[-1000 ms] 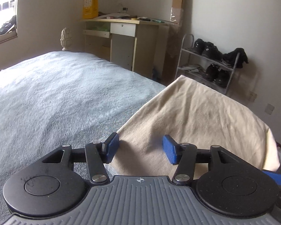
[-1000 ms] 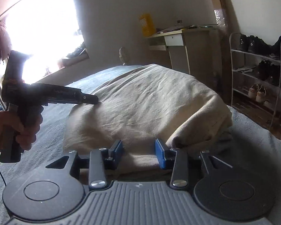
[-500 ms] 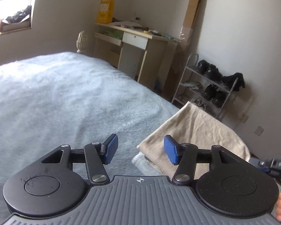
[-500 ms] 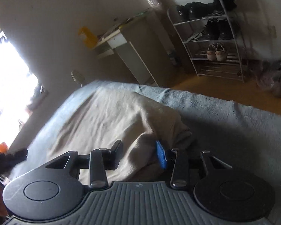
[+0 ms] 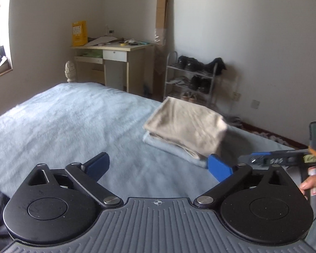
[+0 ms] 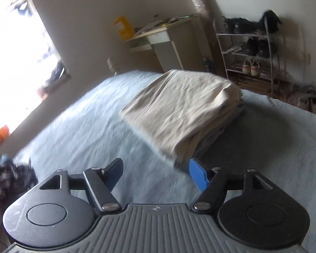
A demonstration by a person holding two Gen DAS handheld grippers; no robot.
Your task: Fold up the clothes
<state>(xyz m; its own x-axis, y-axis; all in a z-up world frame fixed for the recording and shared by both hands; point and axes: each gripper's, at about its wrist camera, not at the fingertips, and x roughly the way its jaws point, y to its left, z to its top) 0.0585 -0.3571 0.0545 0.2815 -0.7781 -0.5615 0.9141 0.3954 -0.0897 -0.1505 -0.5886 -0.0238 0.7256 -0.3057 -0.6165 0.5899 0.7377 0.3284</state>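
A folded beige garment (image 5: 185, 126) lies on top of a folded pale blue piece (image 5: 168, 147) near the bed's right side; in the right wrist view the same beige stack (image 6: 183, 111) is ahead of the fingers. My left gripper (image 5: 158, 165) hangs back from the stack, its jaws opening wide, nothing between them. My right gripper (image 6: 155, 174) is also opening, empty, its right blue pad (image 6: 197, 176) close to the stack's near corner but apart from it. The other gripper's body (image 5: 284, 158) and a hand (image 5: 311, 185) show at the right of the left wrist view.
The light blue bedspread (image 5: 63, 122) covers the bed. A desk (image 5: 113, 63) with a yellow box (image 5: 79, 32) stands at the far wall, a metal shoe rack (image 5: 191, 78) beside it. A dark patterned cloth (image 6: 8, 175) lies at the left.
Both grippers have let go of the beige garment and pulled back and up from it. Their jaws have spread wide. The garment now rests folded on the pale blue piece.
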